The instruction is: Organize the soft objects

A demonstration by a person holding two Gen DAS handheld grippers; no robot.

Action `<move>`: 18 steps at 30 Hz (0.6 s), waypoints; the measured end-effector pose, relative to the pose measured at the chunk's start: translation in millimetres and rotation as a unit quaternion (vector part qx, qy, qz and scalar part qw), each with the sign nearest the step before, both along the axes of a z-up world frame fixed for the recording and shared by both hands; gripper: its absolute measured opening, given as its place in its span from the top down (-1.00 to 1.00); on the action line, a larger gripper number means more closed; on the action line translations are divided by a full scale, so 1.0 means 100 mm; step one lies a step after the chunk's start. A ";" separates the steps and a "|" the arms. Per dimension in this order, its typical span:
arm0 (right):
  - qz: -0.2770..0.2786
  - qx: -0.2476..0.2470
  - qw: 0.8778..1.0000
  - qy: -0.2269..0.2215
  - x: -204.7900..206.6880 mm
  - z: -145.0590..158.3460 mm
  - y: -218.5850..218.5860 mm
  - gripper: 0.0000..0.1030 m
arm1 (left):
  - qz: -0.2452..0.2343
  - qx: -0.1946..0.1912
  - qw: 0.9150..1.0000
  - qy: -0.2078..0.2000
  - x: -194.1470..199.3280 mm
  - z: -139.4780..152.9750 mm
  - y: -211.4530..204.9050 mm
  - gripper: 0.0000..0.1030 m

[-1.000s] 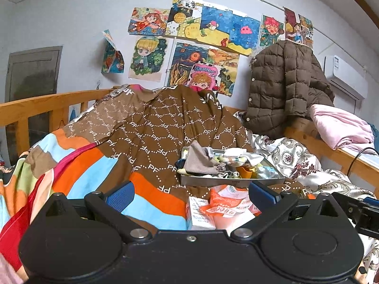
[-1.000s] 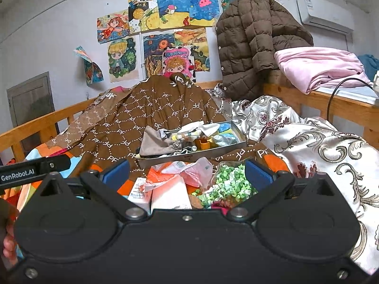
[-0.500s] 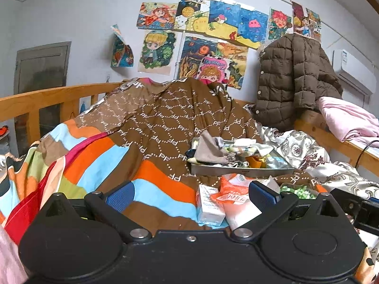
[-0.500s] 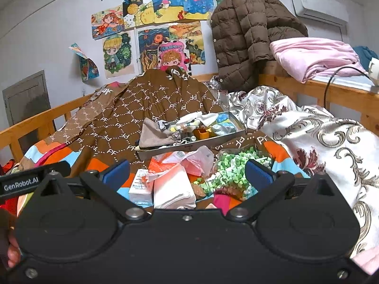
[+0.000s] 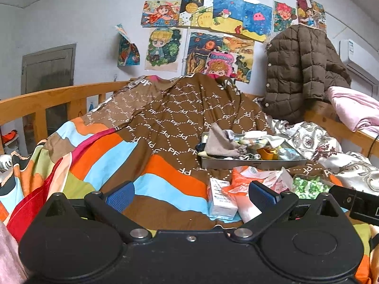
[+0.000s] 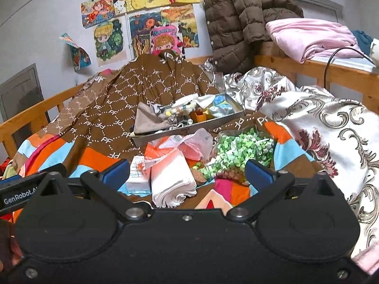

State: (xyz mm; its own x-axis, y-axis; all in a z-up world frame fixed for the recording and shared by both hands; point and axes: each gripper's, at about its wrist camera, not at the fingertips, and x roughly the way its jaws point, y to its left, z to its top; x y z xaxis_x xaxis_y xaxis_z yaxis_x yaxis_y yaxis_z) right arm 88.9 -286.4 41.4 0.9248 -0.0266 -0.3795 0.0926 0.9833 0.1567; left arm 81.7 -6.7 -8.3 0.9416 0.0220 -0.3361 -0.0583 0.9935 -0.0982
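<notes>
**Soft things heaped on the bed, both grippers empty**

Brown quilt [image 5: 180, 108] with a white "PF" pattern covers the bed, its near part banded in orange, light blue and red. On it sits a grey metal tray [image 6: 189, 130], filled with small cloth items: a taupe cloth [image 6: 148, 120] hangs over its left end, and pale striped socks [image 5: 258, 138] and something orange [image 6: 200, 117] lie further right.

Just in front of the tray lies a loose pile. A white box [image 6: 137, 176] lies at the left, touching a roll of white cloth [image 6: 171, 184]. An orange and pink plastic bag [image 6: 187, 144] is crumpled over the top of the roll. To the right, a green and white bunch [image 6: 239, 151] in clear wrap lies beside the bag.

The left gripper [image 5: 189, 195] hovers low over the striped quilt, fingers wide apart, nothing between them; the box and roll lie ahead near its right finger. The right gripper [image 6: 187, 172] also has its fingers spread wide, holding nothing, with the box, roll and green bunch lying ahead between them.

A brown jacket [image 6: 239, 19] hangs at the back, by a pink blanket [image 6: 308, 35] on the wooden rail. A silver floral cover [image 6: 319, 123] lies at the right. Drawings [image 5: 213, 30] are stuck on the wall.
</notes>
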 end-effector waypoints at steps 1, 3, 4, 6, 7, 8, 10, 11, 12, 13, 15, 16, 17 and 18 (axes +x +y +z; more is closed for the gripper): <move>0.001 0.002 1.000 0.002 0.02 -0.02 -0.01 -0.99 | 0.004 0.000 1.000 0.002 0.02 -0.01 0.00 -0.98; -0.001 0.008 1.000 0.005 0.09 -0.04 -0.01 -0.99 | 0.009 -0.002 1.000 0.006 0.04 -0.03 0.01 -0.98; -0.001 0.010 1.000 0.006 0.12 -0.05 0.00 -0.99 | 0.013 -0.002 1.000 0.007 0.06 -0.04 0.02 -0.98; 0.000 0.012 1.000 0.007 0.19 -0.07 0.01 -0.99 | 0.022 -0.004 1.000 0.009 0.10 -0.06 0.03 -0.98; 0.001 0.012 1.000 0.008 0.22 -0.09 0.03 -0.99 | 0.025 -0.005 1.000 0.010 0.11 -0.07 0.03 -0.98; 0.004 0.010 1.000 0.009 0.23 -0.11 0.04 -0.99 | 0.028 -0.007 1.000 0.012 0.13 -0.08 0.04 -0.98; 0.008 0.003 1.000 0.014 0.25 -0.13 0.08 -0.99 | 0.032 -0.008 0.999 0.013 0.14 -0.09 0.04 -0.98; 0.011 -0.002 1.000 0.014 0.25 -0.13 0.10 -0.99 | 0.033 -0.008 0.999 0.014 0.15 -0.09 0.04 -0.98; 0.013 -0.006 1.000 0.013 0.24 -0.13 0.11 -0.99 | 0.033 -0.007 0.999 0.015 0.15 -0.09 0.04 -0.98; 0.016 -0.010 1.000 0.012 0.23 -0.13 0.12 -0.99 | 0.032 -0.005 0.999 0.015 0.15 -0.10 0.03 -0.98; 0.019 -0.019 1.000 0.012 0.24 -0.14 0.15 -0.99 | 0.033 0.002 0.999 0.018 0.16 -0.10 0.02 -0.98; 0.018 -0.026 0.999 0.014 0.24 -0.15 0.17 -0.99 | 0.034 0.004 0.999 0.020 0.16 -0.10 0.02 -0.98; 0.017 -0.032 0.999 0.014 0.24 -0.15 0.17 -0.99 | 0.036 0.005 0.999 0.021 0.15 -0.11 0.02 -0.98; 0.015 -0.036 0.999 0.014 0.24 -0.15 0.19 -0.99 | 0.038 0.005 0.999 0.022 0.16 -0.11 0.02 -0.98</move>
